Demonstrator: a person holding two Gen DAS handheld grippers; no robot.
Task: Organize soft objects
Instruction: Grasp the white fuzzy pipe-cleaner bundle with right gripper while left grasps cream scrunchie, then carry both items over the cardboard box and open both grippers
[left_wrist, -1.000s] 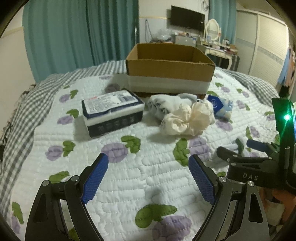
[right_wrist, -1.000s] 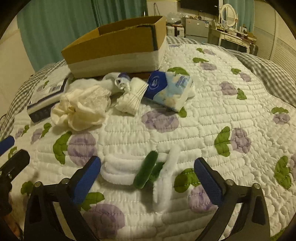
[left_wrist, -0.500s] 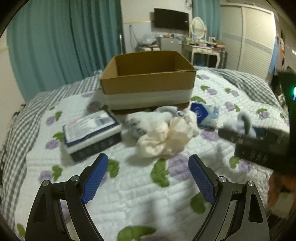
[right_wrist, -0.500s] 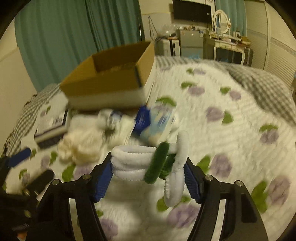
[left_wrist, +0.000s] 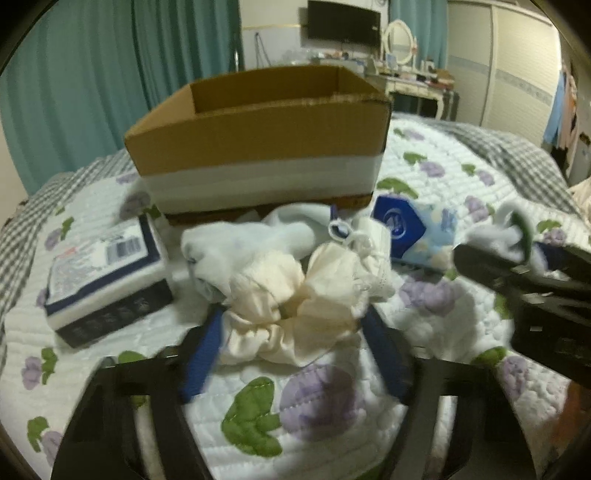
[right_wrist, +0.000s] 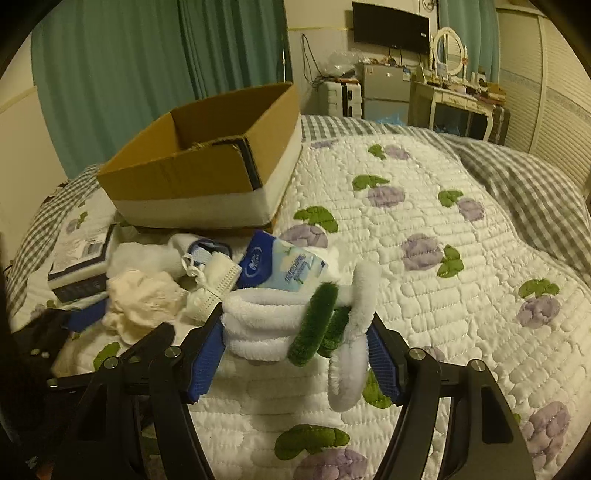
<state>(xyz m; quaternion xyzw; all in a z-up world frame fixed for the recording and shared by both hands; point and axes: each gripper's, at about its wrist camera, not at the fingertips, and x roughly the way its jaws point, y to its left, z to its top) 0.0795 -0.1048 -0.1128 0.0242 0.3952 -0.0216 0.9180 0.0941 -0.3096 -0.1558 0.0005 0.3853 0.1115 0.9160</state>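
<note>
My right gripper (right_wrist: 295, 354) is shut on a bundle of white and green fuzzy hair ties (right_wrist: 295, 325) and holds it above the quilt; it also shows at the right of the left wrist view (left_wrist: 513, 236). My left gripper (left_wrist: 295, 354) has its blue pads on either side of a cream scrunchie (left_wrist: 291, 317) on the bed, jaws closed in around it. An open cardboard box (left_wrist: 258, 147) stands behind the pile (right_wrist: 207, 173). White socks (left_wrist: 240, 243) and a blue tissue pack (left_wrist: 410, 232) lie in front of the box.
A dark blue-and-white flat package (left_wrist: 103, 273) lies left of the pile. The floral quilt (right_wrist: 443, 280) stretches out to the right. Teal curtains, a dresser and a TV stand behind the bed.
My right gripper has closed on the fuzzy hair ties and lifted them off the quilt. My left gripper has moved forward and narrowed around the cream scrunchie.
</note>
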